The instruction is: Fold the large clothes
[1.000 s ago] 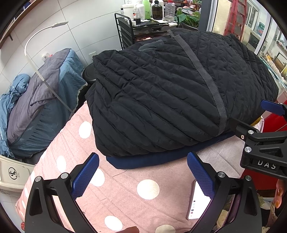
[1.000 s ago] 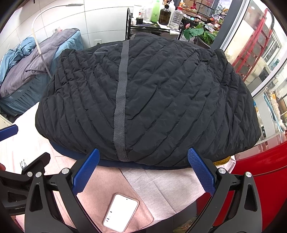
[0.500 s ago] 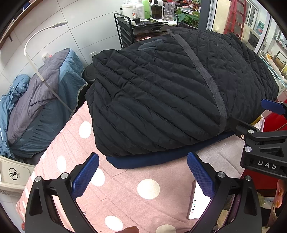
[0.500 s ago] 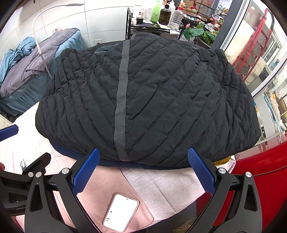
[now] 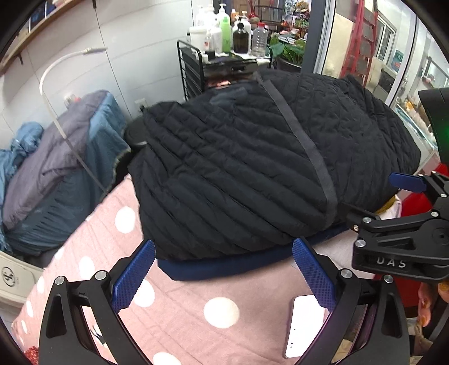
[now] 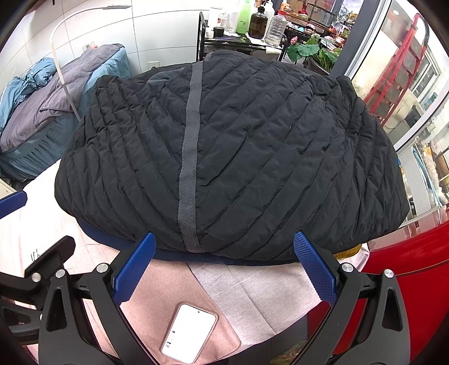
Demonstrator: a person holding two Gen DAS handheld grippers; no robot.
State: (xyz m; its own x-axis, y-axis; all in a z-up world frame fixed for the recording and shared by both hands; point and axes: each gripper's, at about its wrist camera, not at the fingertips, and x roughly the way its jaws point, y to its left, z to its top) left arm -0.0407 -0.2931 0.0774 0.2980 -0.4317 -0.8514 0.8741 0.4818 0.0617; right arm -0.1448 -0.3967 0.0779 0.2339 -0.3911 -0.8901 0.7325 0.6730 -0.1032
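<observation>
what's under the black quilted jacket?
A navy blue layer shows under the near hem of the black quilted jacket, on the pink dotted cover. A yellow bit peeks out at the right corner. The rest is covered.

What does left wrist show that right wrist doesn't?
Left wrist only: polka dots on the pink cover, and the right gripper seen from the side. Right wrist only: red ladder, full right edge of the black quilted jacket. Both: jacket lying on a navy garment, phone, bottle rack, both grippers open, holding nothing.
</observation>
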